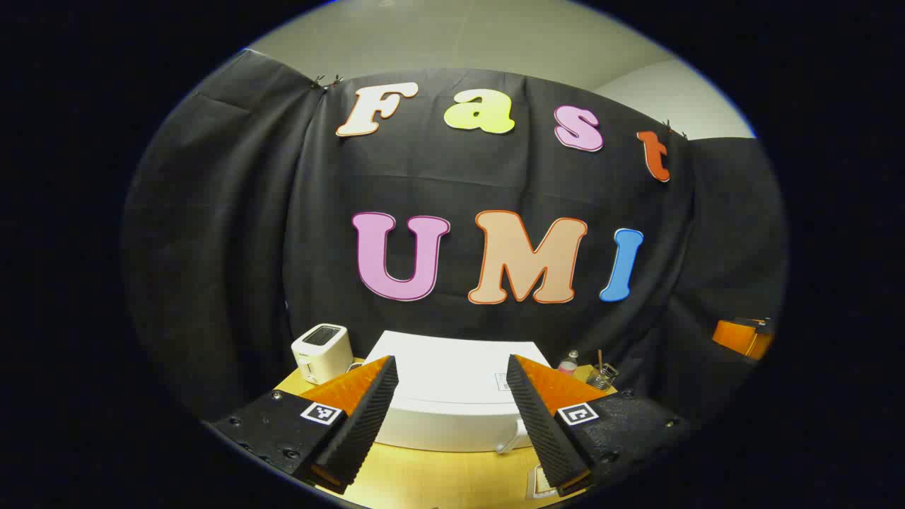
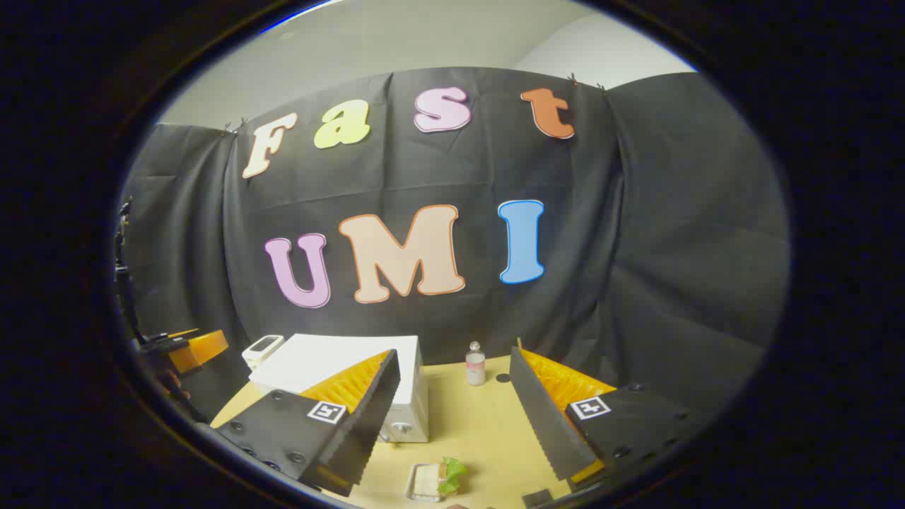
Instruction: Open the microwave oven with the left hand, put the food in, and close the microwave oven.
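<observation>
A white microwave oven (image 1: pixel 452 396) stands on the wooden table, its door closed and a handle (image 1: pixel 515 437) at its front right. My left gripper (image 1: pixel 452 367) hovers open above and in front of it, nothing between the fingers. In the right gripper view the microwave (image 2: pixel 332 367) sits at the left, with its knob (image 2: pixel 401 428) on the front. The food (image 2: pixel 435 481), a sandwich with lettuce on a small clear plate, lies on the table near the front. My right gripper (image 2: pixel 452 357) is open above the table, empty.
A white toaster (image 1: pixel 322 351) stands left of the microwave. A small bottle (image 2: pixel 476 363) and a glass with sticks (image 1: pixel 601 376) stand at the table's (image 2: pixel 481 424) back right. The other gripper (image 2: pixel 185 351) shows at the far left of the right gripper view.
</observation>
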A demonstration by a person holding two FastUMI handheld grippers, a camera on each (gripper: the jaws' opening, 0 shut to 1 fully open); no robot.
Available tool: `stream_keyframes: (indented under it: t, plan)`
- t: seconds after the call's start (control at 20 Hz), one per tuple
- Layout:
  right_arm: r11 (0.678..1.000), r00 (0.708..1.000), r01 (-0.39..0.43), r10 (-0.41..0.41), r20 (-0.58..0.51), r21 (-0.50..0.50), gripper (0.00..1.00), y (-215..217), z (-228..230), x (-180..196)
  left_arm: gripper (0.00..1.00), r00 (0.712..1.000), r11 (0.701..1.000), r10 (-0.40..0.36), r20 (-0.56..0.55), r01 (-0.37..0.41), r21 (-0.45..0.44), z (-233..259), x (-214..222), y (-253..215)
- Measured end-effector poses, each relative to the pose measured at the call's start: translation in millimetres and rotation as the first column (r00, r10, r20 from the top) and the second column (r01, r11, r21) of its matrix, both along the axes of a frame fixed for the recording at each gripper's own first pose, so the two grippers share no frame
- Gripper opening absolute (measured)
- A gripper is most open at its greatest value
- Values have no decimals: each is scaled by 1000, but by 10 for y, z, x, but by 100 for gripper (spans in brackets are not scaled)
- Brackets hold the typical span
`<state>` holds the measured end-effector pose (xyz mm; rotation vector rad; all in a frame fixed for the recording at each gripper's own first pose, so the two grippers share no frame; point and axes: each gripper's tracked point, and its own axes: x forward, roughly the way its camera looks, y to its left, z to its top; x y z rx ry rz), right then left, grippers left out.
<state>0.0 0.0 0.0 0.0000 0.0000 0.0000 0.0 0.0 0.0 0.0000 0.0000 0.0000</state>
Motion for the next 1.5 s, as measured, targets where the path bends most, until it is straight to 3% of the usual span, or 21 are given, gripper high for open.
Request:
stream_keyframes:
  t: [0.05,0.3,0.35,1.0,1.1,1.2,1.5]
  plan:
    - [1000,1000,2,-2,1,3,98,-18,15,4,95,1000,1000,-12,-1,12,1,-3,28,-42]
    - [1000,1000,11,-11,24,-7,99,-89,100,9,92,999,999,-31,-11,31,9,-72,171,-110]
    - [1000,1000,15,-15,25,-8,92,-111,92,14,92,999,999,-33,-17,33,8,-85,192,-117]
    - [998,999,41,-40,38,-43,92,-245,104,132,95,1000,999,-2,-27,3,32,-160,235,-31]
    - [998,999,43,-42,23,-43,98,-265,28,132,96,1000,999,3,-3,-3,46,-144,216,-11]
    - [999,999,34,-33,14,-30,99,-278,-45,143,92,1000,999,4,-21,-2,49,-250,182,-29]
    - [998,998,52,-53,-42,-21,99,-426,-378,142,96,994,999,-28,-105,33,40,-754,135,-169]
